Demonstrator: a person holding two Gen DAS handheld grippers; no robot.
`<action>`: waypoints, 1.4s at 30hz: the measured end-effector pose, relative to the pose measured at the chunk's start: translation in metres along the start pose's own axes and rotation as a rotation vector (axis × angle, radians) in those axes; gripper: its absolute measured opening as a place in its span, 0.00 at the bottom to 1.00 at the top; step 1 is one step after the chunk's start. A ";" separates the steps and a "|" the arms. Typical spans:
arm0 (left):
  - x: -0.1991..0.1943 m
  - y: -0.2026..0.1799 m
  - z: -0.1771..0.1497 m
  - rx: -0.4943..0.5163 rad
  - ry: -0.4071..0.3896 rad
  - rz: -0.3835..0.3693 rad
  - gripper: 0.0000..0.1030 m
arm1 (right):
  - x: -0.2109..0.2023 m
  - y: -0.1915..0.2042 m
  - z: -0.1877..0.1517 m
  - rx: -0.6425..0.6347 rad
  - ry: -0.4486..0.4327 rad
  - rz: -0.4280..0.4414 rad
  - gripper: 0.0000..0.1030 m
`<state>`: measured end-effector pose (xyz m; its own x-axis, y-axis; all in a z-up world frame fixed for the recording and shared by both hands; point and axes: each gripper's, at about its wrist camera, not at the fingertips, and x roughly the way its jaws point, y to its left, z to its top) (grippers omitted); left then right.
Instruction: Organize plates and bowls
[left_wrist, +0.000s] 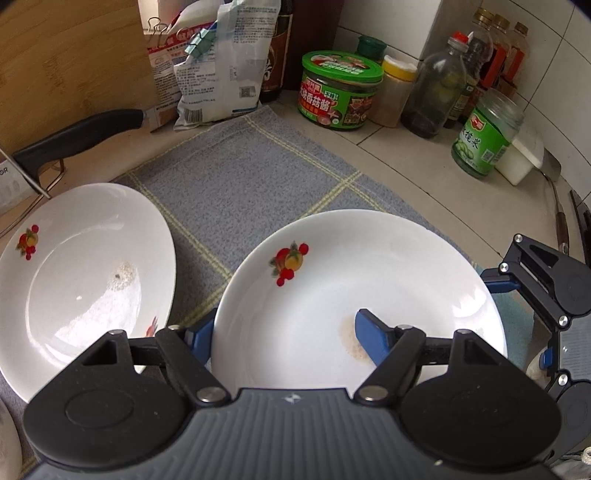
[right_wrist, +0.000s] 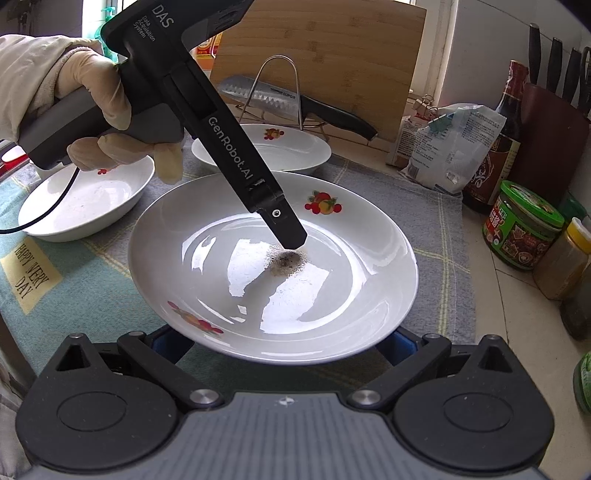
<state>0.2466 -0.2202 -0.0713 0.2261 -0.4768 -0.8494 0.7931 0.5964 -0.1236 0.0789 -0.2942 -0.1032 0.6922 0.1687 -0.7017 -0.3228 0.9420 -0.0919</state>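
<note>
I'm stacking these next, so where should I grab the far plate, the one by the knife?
Pinch the plate at its flared rim, one finger over and one under; it looks too wide to span. Come from the bare towel on its right in the right wrist view, since the knife stands close behind.

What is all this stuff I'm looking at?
plates: two, white with fruit print; one by the grippers, the other behind it
bowl: one, white, on the cloth's left
cloth: one, grey with yellow lines, under the dishes
knife: one, black handle, on a wire rack
cutting board: one, bamboo, against the wall
sauce jar: one, green, at the back
glass jar: one, green label, right
clipped bags: two, white, back
left gripper: black, blue fingers astride the plate's rim
right gripper: black, at the plate's near edge
gloved hand: one, holding the left gripper
</note>
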 end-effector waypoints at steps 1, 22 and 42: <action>0.002 0.000 0.003 0.001 -0.003 0.002 0.73 | 0.002 -0.003 0.001 -0.003 0.000 -0.002 1.00; 0.043 0.010 0.038 -0.057 -0.022 0.042 0.73 | 0.046 -0.065 0.010 -0.036 0.020 0.026 1.00; 0.038 0.008 0.034 -0.068 -0.060 0.052 0.76 | 0.045 -0.070 0.008 0.003 0.034 0.030 1.00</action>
<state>0.2807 -0.2557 -0.0876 0.3015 -0.4804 -0.8236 0.7398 0.6628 -0.1159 0.1379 -0.3502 -0.1233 0.6602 0.1873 -0.7274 -0.3414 0.9374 -0.0685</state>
